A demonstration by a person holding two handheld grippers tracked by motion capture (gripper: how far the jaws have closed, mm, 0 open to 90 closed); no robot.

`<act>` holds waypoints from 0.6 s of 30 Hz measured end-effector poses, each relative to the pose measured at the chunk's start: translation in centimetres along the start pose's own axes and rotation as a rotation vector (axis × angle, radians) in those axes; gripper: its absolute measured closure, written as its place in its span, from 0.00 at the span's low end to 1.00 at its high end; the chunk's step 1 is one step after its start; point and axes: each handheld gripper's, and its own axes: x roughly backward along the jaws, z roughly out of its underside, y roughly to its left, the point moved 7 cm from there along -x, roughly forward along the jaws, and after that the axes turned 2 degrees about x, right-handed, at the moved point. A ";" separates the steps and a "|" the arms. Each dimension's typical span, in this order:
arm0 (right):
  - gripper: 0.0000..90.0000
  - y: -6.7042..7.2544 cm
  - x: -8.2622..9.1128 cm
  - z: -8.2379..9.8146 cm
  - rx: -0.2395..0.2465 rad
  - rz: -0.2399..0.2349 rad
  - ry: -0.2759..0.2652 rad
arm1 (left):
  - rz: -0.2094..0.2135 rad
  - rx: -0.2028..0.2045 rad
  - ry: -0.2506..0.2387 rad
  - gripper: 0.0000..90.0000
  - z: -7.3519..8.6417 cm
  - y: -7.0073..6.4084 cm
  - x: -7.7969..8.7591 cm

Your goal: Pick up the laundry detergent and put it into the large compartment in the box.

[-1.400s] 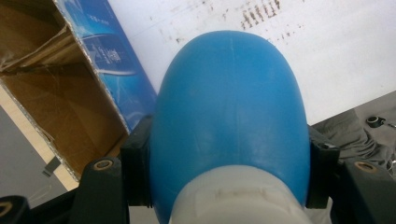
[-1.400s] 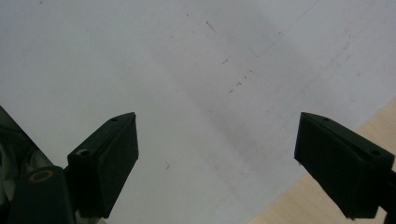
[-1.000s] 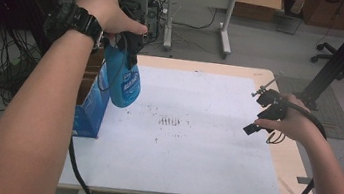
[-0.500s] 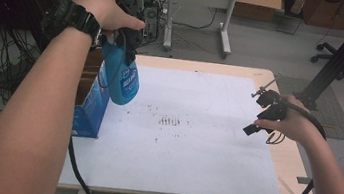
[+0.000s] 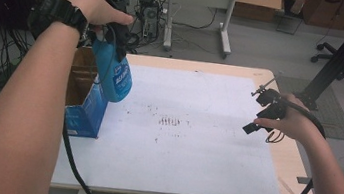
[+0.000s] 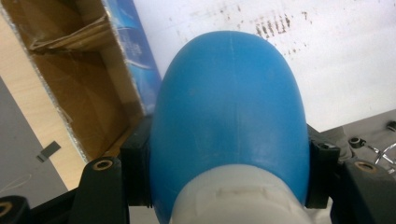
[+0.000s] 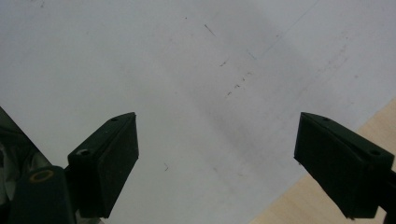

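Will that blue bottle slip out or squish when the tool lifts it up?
Probably not squish: the blue bottle keeps its rounded shape while the left tool clamps it on both sides. It may be a bit slippery, since its plastic looks smooth and glossy. Hanging over the open cardboard box, it looks light enough for one hand, though how full it is can't be told.

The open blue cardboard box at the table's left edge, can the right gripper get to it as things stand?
Probably yes: the right gripper is open and holds nothing, with bare white tabletop between it and the blue cardboard box.
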 end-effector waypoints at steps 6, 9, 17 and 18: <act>0.15 0.0 -0.1 -0.1 0.006 0.000 0.003 | -0.006 0.039 -0.014 0.42 0.1 1.1 0.1; 0.15 0.0 -0.3 -0.2 0.007 -0.003 0.003 | -0.010 0.056 -0.022 0.42 0.1 1.7 0.1; 0.15 -0.1 -0.4 -0.3 0.007 -0.005 0.007 | 0.001 0.094 -0.035 0.42 0.1 3.0 0.3; 0.15 -0.1 -0.5 -0.3 0.004 -0.006 0.007 | 0.001 0.093 -0.028 0.42 0.2 3.1 0.3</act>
